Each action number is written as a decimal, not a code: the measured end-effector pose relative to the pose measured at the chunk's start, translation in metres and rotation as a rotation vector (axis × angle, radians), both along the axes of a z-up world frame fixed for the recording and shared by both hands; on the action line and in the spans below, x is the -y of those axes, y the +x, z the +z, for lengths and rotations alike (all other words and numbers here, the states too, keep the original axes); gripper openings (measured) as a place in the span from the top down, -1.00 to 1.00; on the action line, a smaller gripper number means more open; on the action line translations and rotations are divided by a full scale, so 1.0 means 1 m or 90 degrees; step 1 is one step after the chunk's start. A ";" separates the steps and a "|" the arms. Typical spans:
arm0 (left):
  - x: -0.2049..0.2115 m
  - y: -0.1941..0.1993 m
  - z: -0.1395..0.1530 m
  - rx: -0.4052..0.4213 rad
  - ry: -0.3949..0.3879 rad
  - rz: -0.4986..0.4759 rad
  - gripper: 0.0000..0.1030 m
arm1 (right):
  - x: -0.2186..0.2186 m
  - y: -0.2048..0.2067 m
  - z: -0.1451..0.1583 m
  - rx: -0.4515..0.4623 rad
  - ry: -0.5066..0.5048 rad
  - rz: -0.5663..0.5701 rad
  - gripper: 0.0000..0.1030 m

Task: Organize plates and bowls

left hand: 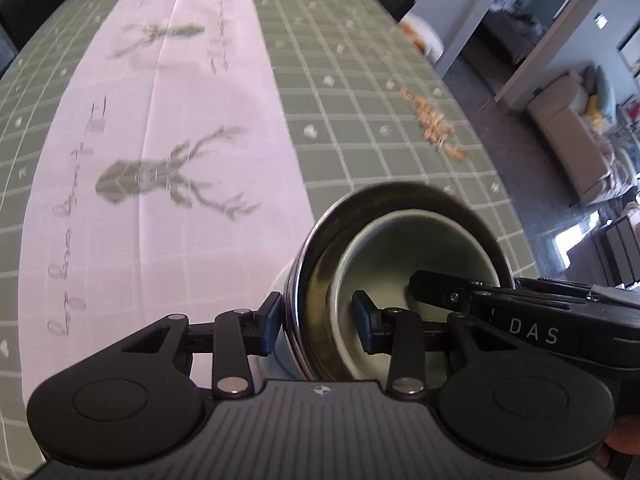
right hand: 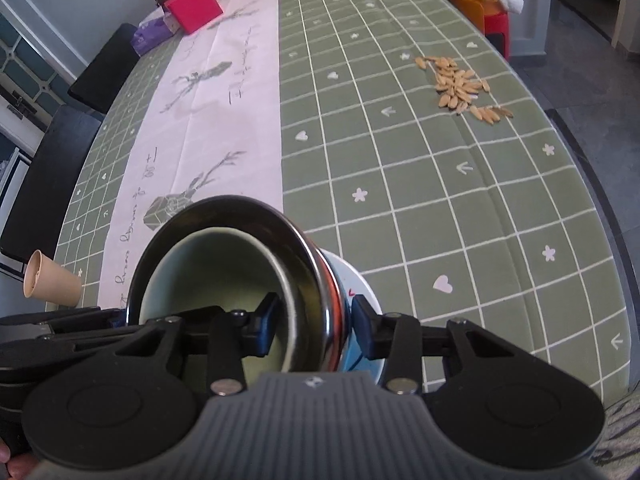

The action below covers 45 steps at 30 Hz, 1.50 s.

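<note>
Over the near worktop (right hand: 440,168), a stack of bowls is held between both grippers: a steel bowl (left hand: 316,280) with a green bowl (left hand: 400,248) nested inside, a white bowl (right hand: 360,280) beneath. Left gripper (left hand: 316,320) and right gripper (right hand: 314,324) jaws are each pinched on opposite rims. Seeds (right hand: 460,84) lie far right.
</note>
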State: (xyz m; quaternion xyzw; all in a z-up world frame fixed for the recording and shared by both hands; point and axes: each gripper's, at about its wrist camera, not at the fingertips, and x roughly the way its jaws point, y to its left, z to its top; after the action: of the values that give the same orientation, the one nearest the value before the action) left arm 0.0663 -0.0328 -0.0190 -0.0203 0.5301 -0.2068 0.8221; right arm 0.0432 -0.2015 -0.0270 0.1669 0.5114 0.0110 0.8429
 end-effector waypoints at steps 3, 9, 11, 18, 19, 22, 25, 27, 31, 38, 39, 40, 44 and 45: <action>-0.012 -0.006 0.013 0.074 -0.030 0.015 -0.24 | -0.002 -0.006 0.006 0.046 -0.062 -0.019 -0.37; -0.016 -0.042 0.046 0.297 0.018 0.014 -0.74 | 0.002 -0.036 0.024 0.176 -0.072 -0.043 -0.71; -0.016 -0.064 0.054 0.372 0.050 0.049 -0.79 | 0.005 -0.054 0.037 0.246 -0.062 -0.056 -0.72; -0.034 -0.112 0.061 0.447 0.024 0.185 -0.84 | -0.010 -0.092 0.047 0.336 -0.148 -0.041 -0.92; -0.036 -0.115 0.060 0.451 0.020 0.193 -0.85 | -0.013 -0.095 0.046 0.348 -0.156 -0.040 -0.92; -0.037 -0.119 0.056 0.461 0.044 0.190 -0.86 | -0.021 -0.105 0.043 0.363 -0.128 -0.025 -0.91; -0.038 -0.119 0.056 0.467 0.042 0.197 -0.86 | -0.034 -0.110 0.040 0.365 -0.152 -0.005 -0.92; -0.039 -0.119 0.056 0.457 0.035 0.202 -0.86 | -0.041 -0.112 0.040 0.370 -0.174 0.004 -0.91; -0.041 -0.124 0.054 0.463 0.030 0.211 -0.86 | -0.046 -0.115 0.041 0.380 -0.192 0.006 -0.91; -0.041 -0.130 0.052 0.465 0.036 0.222 -0.86 | -0.047 -0.117 0.037 0.386 -0.195 -0.001 -0.89; -0.041 -0.130 0.052 0.464 0.038 0.225 -0.86 | -0.047 -0.117 0.037 0.386 -0.195 -0.003 -0.89; -0.040 -0.131 0.052 0.467 0.043 0.226 -0.86 | -0.048 -0.117 0.037 0.385 -0.194 -0.003 -0.89; -0.037 -0.135 0.051 0.478 0.054 0.228 -0.86 | -0.046 -0.116 0.035 0.380 -0.190 -0.005 -0.89; -0.037 -0.135 0.051 0.478 0.053 0.228 -0.86 | -0.046 -0.116 0.035 0.379 -0.189 -0.007 -0.89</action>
State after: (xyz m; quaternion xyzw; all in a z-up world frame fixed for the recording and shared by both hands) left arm -0.0686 0.0041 0.0318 -0.0022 0.1899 -0.0318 0.9813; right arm -0.0727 -0.1559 0.0079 0.0343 0.2378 -0.0196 0.9705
